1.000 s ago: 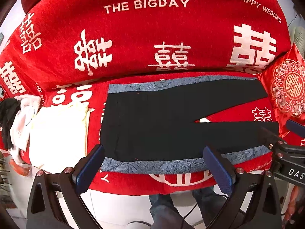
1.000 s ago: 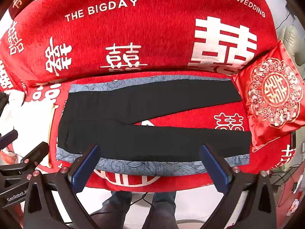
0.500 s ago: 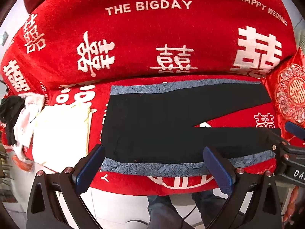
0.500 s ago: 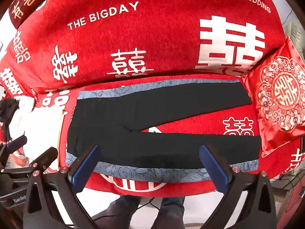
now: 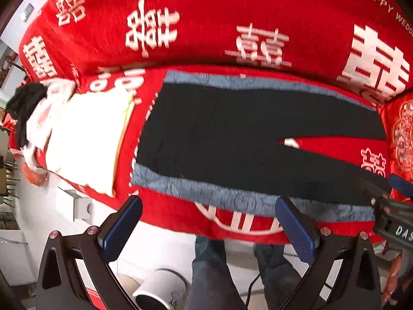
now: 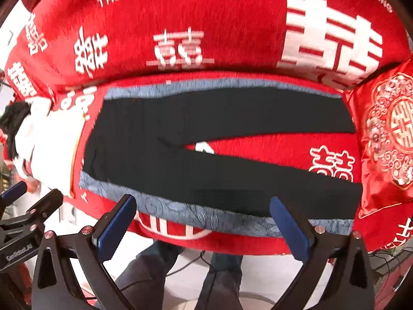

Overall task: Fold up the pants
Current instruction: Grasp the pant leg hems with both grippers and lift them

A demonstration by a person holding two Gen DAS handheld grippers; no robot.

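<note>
Black pants (image 5: 219, 134) (image 6: 160, 134) lie flat on a blue-grey patterned cloth (image 5: 232, 201) (image 6: 185, 214) spread over the red sofa seat. The waist is to the left and the two legs spread apart toward the right. My left gripper (image 5: 209, 226) hovers open in front of the sofa's edge, near the waist half, holding nothing. My right gripper (image 6: 202, 223) is also open and empty, in front of the lower leg. Each gripper shows at the edge of the other's view.
A red sofa cover (image 5: 206, 25) with white characters drapes the backrest. A white folded cloth (image 5: 87, 142) and a dark garment (image 5: 25, 103) lie left of the pants. An embroidered red cushion (image 6: 387, 134) sits at the right. A person's legs (image 5: 214, 271) and a white cup (image 5: 160, 292) are below.
Both grippers have moved closer to the sofa, so the pants fill more of each view. The pants lie as before and both jaws stay apart.
</note>
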